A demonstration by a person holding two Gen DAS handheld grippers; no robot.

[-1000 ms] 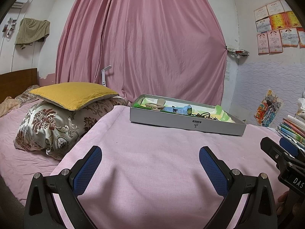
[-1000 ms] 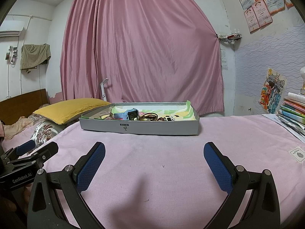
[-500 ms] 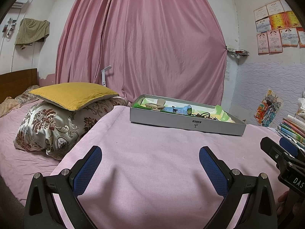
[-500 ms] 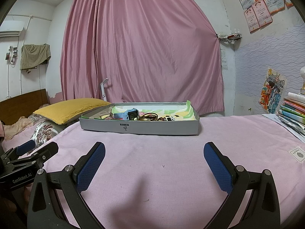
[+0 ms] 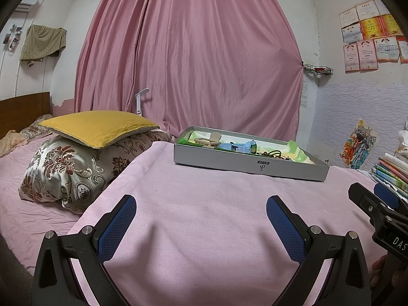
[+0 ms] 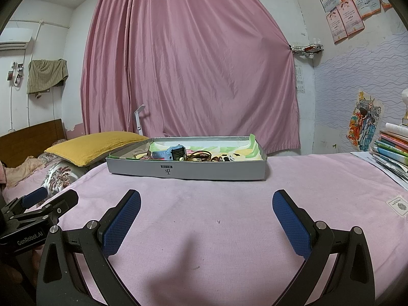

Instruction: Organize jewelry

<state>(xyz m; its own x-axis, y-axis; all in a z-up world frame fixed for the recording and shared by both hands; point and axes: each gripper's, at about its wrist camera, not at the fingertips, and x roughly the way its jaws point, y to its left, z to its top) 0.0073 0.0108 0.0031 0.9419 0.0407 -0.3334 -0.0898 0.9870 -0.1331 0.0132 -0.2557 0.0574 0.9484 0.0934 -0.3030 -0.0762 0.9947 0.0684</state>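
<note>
The left gripper (image 5: 201,219) sits at the bottom of the left wrist view with its fingers (image 5: 117,224) spread wide and nothing between them, over the pink cloth (image 5: 204,199) that covers the bench. The right gripper (image 6: 206,216) is likewise released and empty at the bottom of the right wrist view. Each camera catches the other tool: the right one at the lower right edge of the left view, the left one at the lower left edge of the right view.

The jewelry lies in a shallow grey box (image 5: 250,164) in the middle of both frames, well apart from both grippers. The left view shows a beige hair clip (image 5: 207,141) at the box's left end and a blue watch (image 5: 242,147) beside it. The right view looks further into the box and shows the watch face (image 6: 177,153), brown cords (image 6: 197,156) and small dark pieces further right, too small to name.

Only the left view shows the floral pillow (image 5: 71,170) fully, under the yellow cushion (image 5: 99,126). Only the right view shows a small card (image 6: 397,205) on the cloth at lower right. Stacked books (image 6: 392,148) sit at the right edge.
</note>
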